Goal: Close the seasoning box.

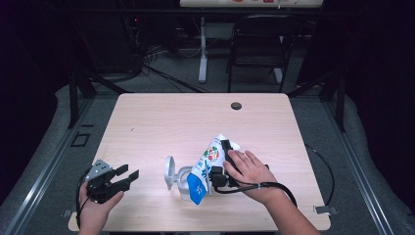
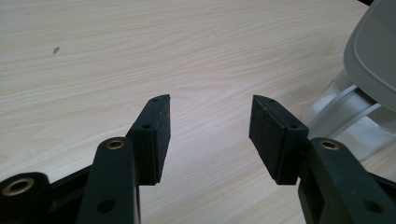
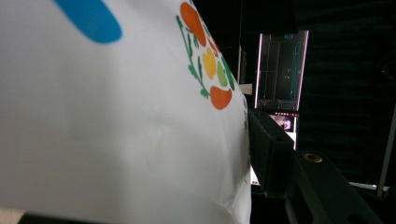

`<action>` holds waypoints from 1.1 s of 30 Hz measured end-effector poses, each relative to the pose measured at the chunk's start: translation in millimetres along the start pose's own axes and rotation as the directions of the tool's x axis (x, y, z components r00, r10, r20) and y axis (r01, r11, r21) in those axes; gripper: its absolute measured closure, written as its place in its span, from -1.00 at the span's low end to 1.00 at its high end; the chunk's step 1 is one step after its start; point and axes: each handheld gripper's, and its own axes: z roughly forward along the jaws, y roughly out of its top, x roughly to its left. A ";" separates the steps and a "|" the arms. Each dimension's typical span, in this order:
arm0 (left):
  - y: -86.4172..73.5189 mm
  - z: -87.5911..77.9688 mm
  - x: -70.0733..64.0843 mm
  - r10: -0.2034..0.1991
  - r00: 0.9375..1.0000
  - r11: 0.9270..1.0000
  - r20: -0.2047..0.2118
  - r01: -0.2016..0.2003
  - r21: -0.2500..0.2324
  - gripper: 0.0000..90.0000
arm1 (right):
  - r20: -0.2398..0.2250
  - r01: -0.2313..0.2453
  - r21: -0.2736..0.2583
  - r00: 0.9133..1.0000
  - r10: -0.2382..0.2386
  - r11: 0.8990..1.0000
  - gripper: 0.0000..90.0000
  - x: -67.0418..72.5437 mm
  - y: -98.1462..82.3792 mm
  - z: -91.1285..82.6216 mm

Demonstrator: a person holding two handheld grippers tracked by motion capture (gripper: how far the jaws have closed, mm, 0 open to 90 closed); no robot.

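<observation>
Pouch (image 1: 209, 164) sits clamped between right gripper's (image 1: 221, 164) jaws.

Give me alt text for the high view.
A right gripper holds a white pouch tipped over a clear open-lidded container on a wooden table. The left gripper rests open at the table's near left.

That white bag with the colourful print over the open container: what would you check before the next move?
1. Right gripper grips the bag: ok, a jaw presses its side in the right gripper view.
2. Container lid open: ok, flipped up.
3. Bag's blue end over the container's mouth: ok, it looks so from the high view.
4. Bag already opened: cannot tell.
5. Left gripper free to steady the container: ok, jaws open, holding nothing.
6. Container held steady: not ok, nothing holds it.
</observation>
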 end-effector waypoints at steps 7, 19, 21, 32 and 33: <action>0.1 -0.1 0.1 0.000 1.000 1.000 0.000 0.000 -0.001 0.09 | 0.005 -0.003 -0.004 1.000 0.003 1.000 0.33 0.2 0.3 -0.2; 0.2 -0.2 -0.2 -0.002 1.000 1.000 0.000 0.002 -0.001 0.09 | 0.015 0.005 -0.012 1.000 -0.005 1.000 0.34 -0.8 1.3 -0.8; 0.2 -0.2 -0.2 -0.002 1.000 1.000 0.000 0.002 -0.001 0.09 | 0.014 0.005 -0.010 1.000 -0.005 1.000 0.34 -0.7 1.5 -1.0; 0.2 -0.2 0.0 -0.003 1.000 1.000 0.000 0.003 -0.003 0.09 | 0.022 0.028 -0.006 0.999 -0.028 1.000 0.34 -1.9 3.1 -1.4; 0.2 -0.1 -0.1 -0.004 1.000 1.000 0.000 0.004 -0.002 0.09 | 0.020 0.029 -0.006 0.999 -0.029 1.000 0.34 -2.1 3.1 -1.3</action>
